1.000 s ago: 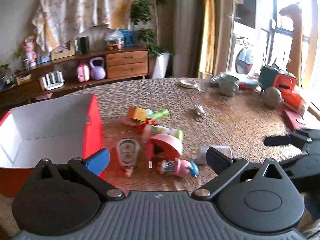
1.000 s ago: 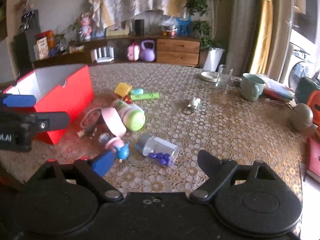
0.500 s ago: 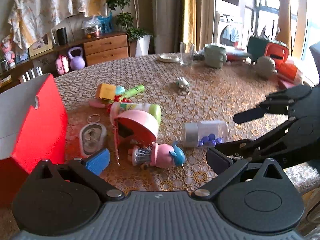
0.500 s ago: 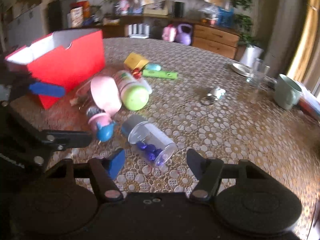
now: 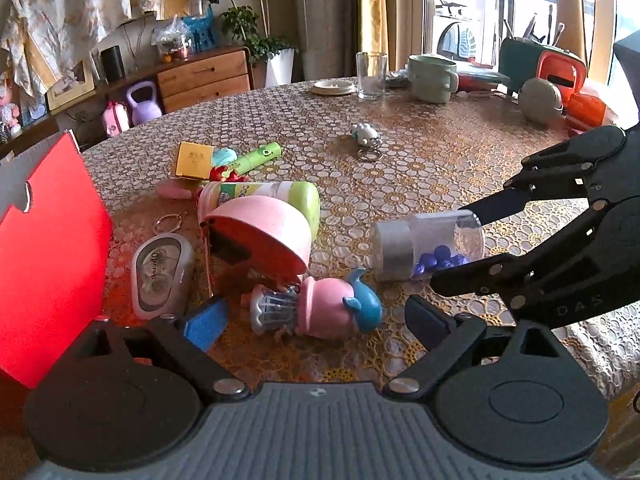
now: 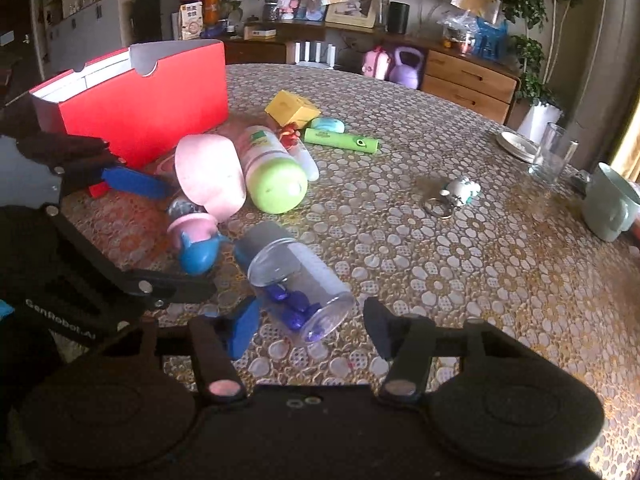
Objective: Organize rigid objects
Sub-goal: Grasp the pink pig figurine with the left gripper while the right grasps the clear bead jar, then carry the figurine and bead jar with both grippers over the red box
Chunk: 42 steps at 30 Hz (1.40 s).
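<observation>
On table (image 5: 440, 168), one clear jar (image 6: 296, 280), one red box (image 6: 160, 100), two open grippers (image 6: 310, 326) (image 5: 316, 320).

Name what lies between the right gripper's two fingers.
The clear jar holding blue beads lies on its side between the open right gripper fingers, not yet clamped; the right wrist view shows this.

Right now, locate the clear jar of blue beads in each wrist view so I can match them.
Left wrist: clear jar lies right of centre, between the right gripper's fingers.
Right wrist: clear jar lies low centre, just ahead of the open gripper.
Shared landmark: the green-capped bottle beside it.
</observation>
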Motion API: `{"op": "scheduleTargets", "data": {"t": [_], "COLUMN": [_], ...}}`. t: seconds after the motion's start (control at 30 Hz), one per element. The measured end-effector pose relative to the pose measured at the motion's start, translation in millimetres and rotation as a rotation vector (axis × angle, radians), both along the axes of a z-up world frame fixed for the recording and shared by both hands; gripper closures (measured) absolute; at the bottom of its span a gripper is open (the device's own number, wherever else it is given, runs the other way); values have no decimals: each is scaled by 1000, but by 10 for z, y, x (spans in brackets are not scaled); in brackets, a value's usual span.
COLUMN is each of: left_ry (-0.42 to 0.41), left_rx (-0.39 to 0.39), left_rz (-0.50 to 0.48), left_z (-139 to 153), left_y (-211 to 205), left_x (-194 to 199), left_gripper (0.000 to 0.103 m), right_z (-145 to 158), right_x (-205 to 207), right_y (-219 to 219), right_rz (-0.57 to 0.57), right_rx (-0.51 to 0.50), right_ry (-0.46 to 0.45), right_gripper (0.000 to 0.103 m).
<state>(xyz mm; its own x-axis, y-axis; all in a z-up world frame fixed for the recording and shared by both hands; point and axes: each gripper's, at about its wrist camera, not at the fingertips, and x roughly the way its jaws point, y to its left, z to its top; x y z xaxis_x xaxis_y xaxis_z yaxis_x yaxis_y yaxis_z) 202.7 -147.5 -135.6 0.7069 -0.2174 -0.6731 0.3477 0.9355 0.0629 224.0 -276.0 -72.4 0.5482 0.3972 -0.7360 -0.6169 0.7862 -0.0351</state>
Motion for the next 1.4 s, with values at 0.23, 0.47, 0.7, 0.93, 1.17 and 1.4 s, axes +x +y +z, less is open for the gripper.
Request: {"op": "scheduleTargets", "data": {"t": [0.23, 0.47, 0.7, 0.93, 1.17, 1.4], "left_ry": [54, 60, 63, 43, 0, -28], "left_rx": [-38, -41, -25, -31, -67, -96], "left_rz": [11, 18, 34, 26, 20, 49], "left_z": [-94, -58, -35, 86, 353, 623], "left_y": [72, 69, 77, 155, 278, 540], "left_x": [110, 111, 21, -196, -414, -564], "left_gripper": [8, 25, 26, 26, 26, 26], "right_z": [-53, -29, 123, 209, 416, 745], "right_x": [95, 31, -230, -499, -709, -904], "right_y": [2, -10, 55, 157, 298, 595], "right_rz": [50, -3, -149, -262, -319, -288], "right_rx": [33, 76, 55, -4, -19, -19], "right_ry": [10, 25, -23, -63, -106, -156], "right_gripper": [50, 56, 59, 63, 63, 63]}}
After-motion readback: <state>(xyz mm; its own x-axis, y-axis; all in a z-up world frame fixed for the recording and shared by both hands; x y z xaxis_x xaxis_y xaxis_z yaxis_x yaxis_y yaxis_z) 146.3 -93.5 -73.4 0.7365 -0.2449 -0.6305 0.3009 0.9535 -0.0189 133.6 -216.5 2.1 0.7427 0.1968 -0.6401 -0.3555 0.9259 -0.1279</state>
